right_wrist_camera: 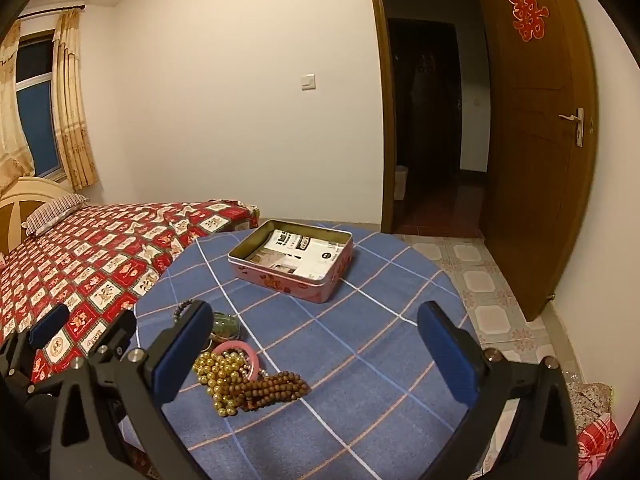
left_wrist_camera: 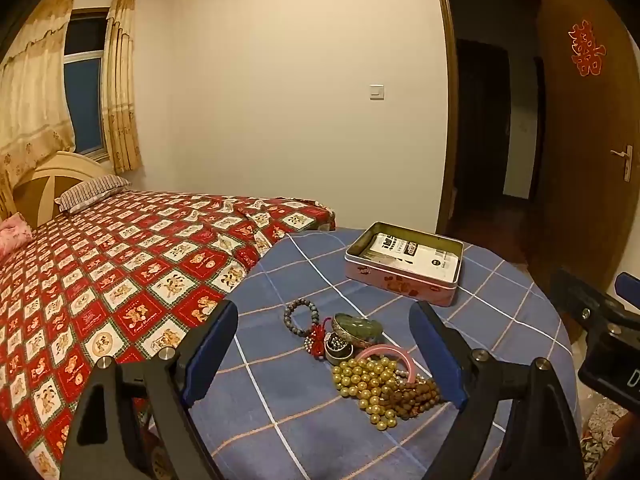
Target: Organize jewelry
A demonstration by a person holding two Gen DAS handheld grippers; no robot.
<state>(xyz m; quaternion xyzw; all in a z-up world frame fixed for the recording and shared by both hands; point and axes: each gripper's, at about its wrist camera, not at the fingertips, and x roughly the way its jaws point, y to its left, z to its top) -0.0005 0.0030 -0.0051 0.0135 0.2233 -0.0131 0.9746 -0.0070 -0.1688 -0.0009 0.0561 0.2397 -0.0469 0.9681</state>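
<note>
One open pink tin [left_wrist_camera: 402, 280] sat on the desk [left_wrist_camera: 304, 420], holding printed paper packets [left_wrist_camera: 412, 256]. The jewelry pile [left_wrist_camera: 360, 356] lay nearer: gold beads, brown beads, one pink bangle. Left gripper [left_wrist_camera: 336, 344] and right gripper [right_wrist_camera: 316, 340] both gaped wide, holding nothing.
</note>
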